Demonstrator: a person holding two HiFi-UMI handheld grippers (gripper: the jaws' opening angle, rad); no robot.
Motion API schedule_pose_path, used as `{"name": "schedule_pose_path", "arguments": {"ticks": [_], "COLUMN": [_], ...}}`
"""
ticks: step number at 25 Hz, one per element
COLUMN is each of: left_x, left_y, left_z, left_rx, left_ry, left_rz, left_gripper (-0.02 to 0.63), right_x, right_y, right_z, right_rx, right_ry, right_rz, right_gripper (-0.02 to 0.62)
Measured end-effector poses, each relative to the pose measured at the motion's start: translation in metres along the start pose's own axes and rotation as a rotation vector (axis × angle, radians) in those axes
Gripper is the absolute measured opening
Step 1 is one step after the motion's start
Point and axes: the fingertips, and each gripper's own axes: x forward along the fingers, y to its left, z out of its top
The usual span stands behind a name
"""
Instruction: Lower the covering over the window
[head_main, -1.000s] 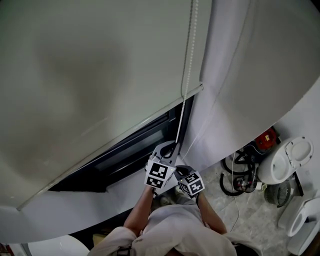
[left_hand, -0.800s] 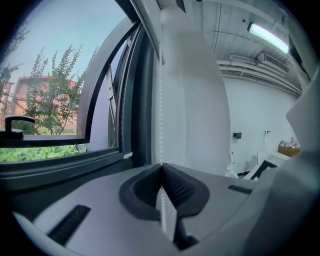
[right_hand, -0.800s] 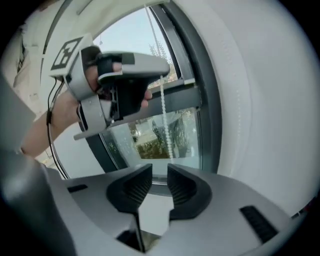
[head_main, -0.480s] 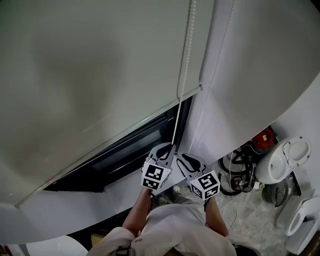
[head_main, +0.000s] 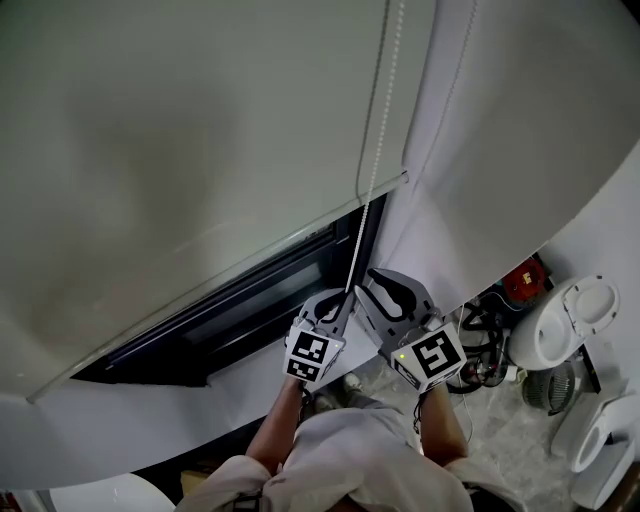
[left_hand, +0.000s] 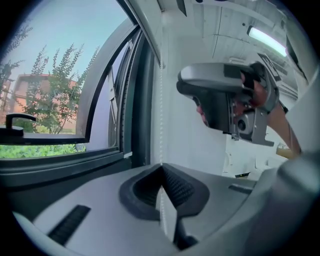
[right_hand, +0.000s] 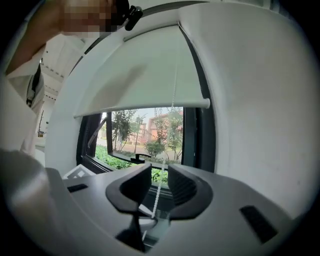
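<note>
Head view, lower centre: we count two grippers side by side, the left gripper (head_main: 338, 300) and, just right of it and slightly higher in frame, the right gripper (head_main: 380, 285). We count two marker cubes (head_main: 432, 357), one per gripper.

One roller blind (head_main: 200, 130) fills the upper left. Its bottom bar (head_main: 220, 285) runs diagonally across mid-frame, and a dark strip of the one window (head_main: 250, 310) shows uncovered below it. One bead chain (head_main: 378, 140) hangs by the blind's right edge, down to the grippers.

Left gripper view: jaws pressed together on the chain, which rises straight up from them.

Right gripper view: jaws have just been opening and stand apart. The chain passes between the pads, unpinched.
</note>
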Motion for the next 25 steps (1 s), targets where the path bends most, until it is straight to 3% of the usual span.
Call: {"name": "schedule_pose_path", "arguments": {"ticks": [7,12,14,17,25], "left_x": [-0.003,-0.003,-0.003,-0.002,0.002], "left_y": [-0.010,-0.017,-0.019,-0.018,-0.025], "left_z": [0.000,0.002,0.002,-0.003,-0.045], "left_rx": [-0.001,0.004,0.004,0.011,-0.014], "left_ry": [-0.006,0.001,-0.004,0.011,0.121], "left_rz": [-0.018,-0.031,-0.031,-0.026,-0.037], "left_gripper": [0.014,0.014,0.014,0.014,0.014], "right_x": [0.011,0.022,0.022,0.022,0.037], "right_y": [-0.012,-0.017,-0.018,-0.018,-0.019], "right_z": [0.060,0.081,0.082,0.077,0.031], "right_rx": [-0.034,-0.058,-0.031,0.025,0.099], "right_ry": [-0.146,-0.189,-0.211,-0.238,-0.164], "right_rz": [-0.007,-0.014,-0.031,-0.052,-0.025], "right_gripper": [0.072,0.064,0.014,0.008,0.006]}}
